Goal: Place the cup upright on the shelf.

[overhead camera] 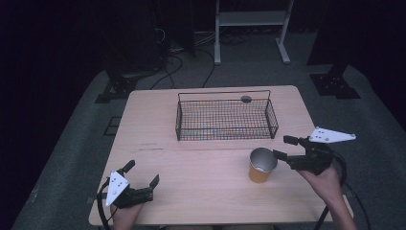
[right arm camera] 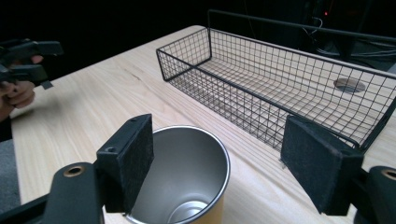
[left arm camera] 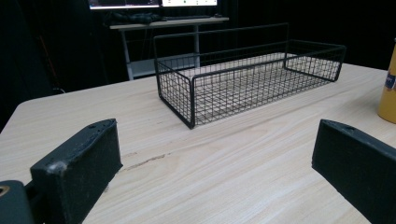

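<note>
High view: upright orange cup, silver-lined, open-topped

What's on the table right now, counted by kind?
Wire baskets: 1, the black basket.
Cups: 1, the orange cup with a silver inside, upright.
Grippers: 2, the left gripper and the right gripper, both open.
Total: 4.

We note orange cup, silver inside, upright, empty, near right of table. Black wire basket empty, far centre, apart.
</note>
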Motion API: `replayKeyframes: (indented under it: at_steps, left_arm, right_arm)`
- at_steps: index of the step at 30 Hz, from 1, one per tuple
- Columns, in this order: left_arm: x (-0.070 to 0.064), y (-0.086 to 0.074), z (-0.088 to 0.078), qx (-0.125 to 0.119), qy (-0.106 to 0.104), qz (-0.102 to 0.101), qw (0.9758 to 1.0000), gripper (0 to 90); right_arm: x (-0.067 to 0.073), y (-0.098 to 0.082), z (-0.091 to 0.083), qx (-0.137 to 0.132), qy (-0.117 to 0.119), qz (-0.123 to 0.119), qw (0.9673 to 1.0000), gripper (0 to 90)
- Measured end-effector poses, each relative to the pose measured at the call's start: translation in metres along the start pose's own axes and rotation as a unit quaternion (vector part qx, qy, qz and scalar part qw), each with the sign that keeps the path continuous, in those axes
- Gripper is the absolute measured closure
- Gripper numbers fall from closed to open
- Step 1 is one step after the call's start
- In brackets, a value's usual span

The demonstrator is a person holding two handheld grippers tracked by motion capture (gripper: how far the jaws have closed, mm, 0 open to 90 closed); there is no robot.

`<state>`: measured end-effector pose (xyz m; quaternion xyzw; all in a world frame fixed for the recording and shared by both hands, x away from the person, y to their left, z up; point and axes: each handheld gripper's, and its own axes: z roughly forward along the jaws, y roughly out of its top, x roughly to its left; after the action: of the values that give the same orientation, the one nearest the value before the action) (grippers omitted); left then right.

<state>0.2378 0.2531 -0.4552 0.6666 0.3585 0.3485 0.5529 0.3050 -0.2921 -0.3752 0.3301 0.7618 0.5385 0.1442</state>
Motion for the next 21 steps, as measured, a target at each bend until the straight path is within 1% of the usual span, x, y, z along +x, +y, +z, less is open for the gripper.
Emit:
replayKeyframes:
  at_steps: [3, 6, 8, 10, 17, 20, 21]
  left_arm:
    - [0.000, 0.000, 0.000, 0.000, 0.000, 0.000, 1.0000, 0.1]
    - [0.000, 0.000, -0.001, -0.001, 0.002, 0.000, 1.0000, 0.1]
    - [0.001, 0.000, -0.001, -0.002, 0.002, 0.001, 1.0000, 0.1]
    - [0.001, 0.000, -0.001, -0.001, 0.002, 0.001, 1.0000, 0.1]
    - [0.001, 0.000, -0.002, -0.002, 0.003, 0.001, 1.0000, 0.1]
    - [0.001, 0.000, -0.002, -0.001, 0.003, 0.001, 1.0000, 0.1]
    - [0.001, 0.000, -0.002, -0.001, 0.003, 0.001, 1.0000, 0.2]
  right_arm:
    - [-0.002, -0.002, 0.006, 0.010, -0.004, 0.001, 0.9999, 25.0]
    - [-0.004, -0.004, 0.015, 0.019, -0.004, 0.005, 0.9998, 26.5]
    - [-0.004, -0.005, 0.016, 0.021, -0.003, 0.005, 0.9998, 26.6]
    - [-0.005, -0.006, 0.021, 0.030, -0.004, 0.004, 0.9995, 27.8]
    - [-0.006, -0.010, 0.028, 0.045, -0.008, 0.006, 0.9990, 29.8]
    - [-0.008, -0.012, 0.030, 0.048, -0.007, 0.010, 0.9988, 34.0]
    - [-0.008, -0.012, 0.030, 0.048, -0.007, 0.010, 0.9988, 34.0]
